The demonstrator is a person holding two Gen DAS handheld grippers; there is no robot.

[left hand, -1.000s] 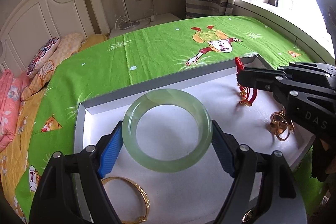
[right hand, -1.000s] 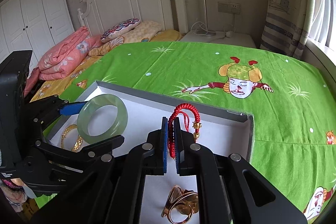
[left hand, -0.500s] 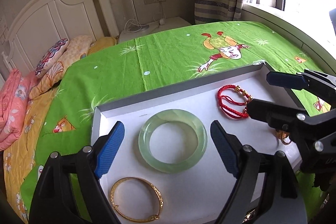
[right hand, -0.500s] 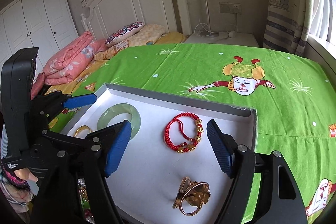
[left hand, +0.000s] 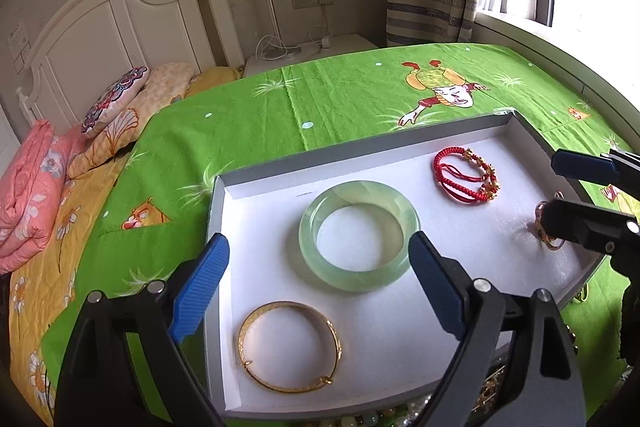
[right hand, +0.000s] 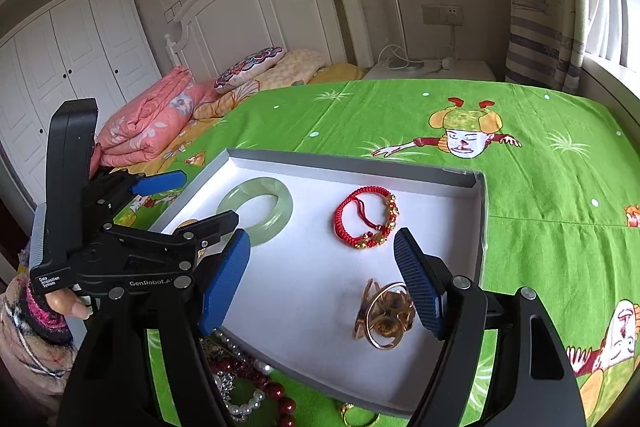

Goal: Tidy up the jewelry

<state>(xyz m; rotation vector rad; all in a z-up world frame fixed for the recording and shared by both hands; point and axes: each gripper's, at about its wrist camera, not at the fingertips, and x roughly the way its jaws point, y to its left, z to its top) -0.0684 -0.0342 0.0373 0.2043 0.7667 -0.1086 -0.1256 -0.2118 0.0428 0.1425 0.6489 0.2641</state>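
**Four pieces in the tray, a heap still waiting**

Four pieces are lying apart on the white lining of the tray (left hand: 352, 145): a jade bangle (left hand: 359, 235) near the middle, a gold bangle (left hand: 289, 345) toward the near left corner, a red cord bracelet (right hand: 367, 218) toward the far right, and a gold ring cluster (right hand: 383, 314) at the near right. Nothing is overlapping, so this part is looking sorted.

The left gripper (left hand: 318, 293) is hovering over the jade bangle with its blue pads spread wide and holding nothing. The right gripper (right hand: 322, 281) is likewise gaping and empty, sitting above the ring cluster.

Work is remaining, by my reading: a tangle of beads and pearls (right hand: 248, 391) is lying on the green sheet (right hand: 540, 187) just outside the tray's near edge (a small gold ring (right hand: 358, 417) too), and those are probably going in next.
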